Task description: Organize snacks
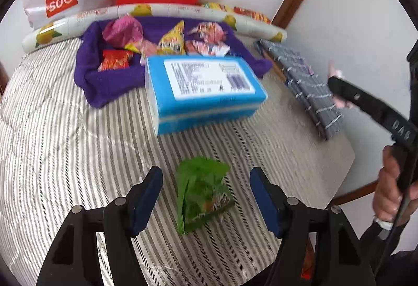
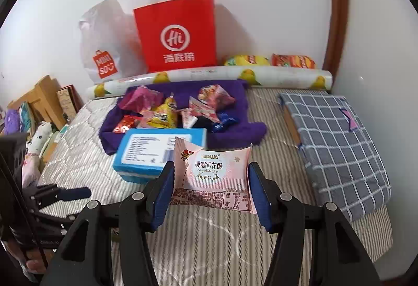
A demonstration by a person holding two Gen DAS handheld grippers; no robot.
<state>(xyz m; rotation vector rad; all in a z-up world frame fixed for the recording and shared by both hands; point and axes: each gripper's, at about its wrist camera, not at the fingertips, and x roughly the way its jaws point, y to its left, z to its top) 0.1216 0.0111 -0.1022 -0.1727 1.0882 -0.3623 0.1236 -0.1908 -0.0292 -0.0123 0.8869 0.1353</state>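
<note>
On the striped bedcover lies a green snack packet (image 1: 202,194). My left gripper (image 1: 206,171) straddles it, open, with both blue pads clear of its sides. My right gripper (image 2: 211,166) is shut on a pink snack packet (image 2: 213,181), held by its two side edges above the bed. Beyond it, a purple cloth tray (image 2: 235,100) holds several mixed snack packets, and the same purple tray (image 1: 88,82) shows in the left wrist view. A blue box (image 1: 206,87) sits just in front of the tray. In the left wrist view the right gripper's finger (image 1: 365,100) reaches in from the right.
A red paper bag (image 2: 177,35) and a white Miniso bag (image 2: 104,59) stand against the wall behind a lemon-print roll (image 2: 209,76). Chip bags (image 2: 292,60) lie behind that roll. A folded grey checked cloth (image 2: 334,134) lies at the right, and boxes and soft items (image 2: 39,113) at the left.
</note>
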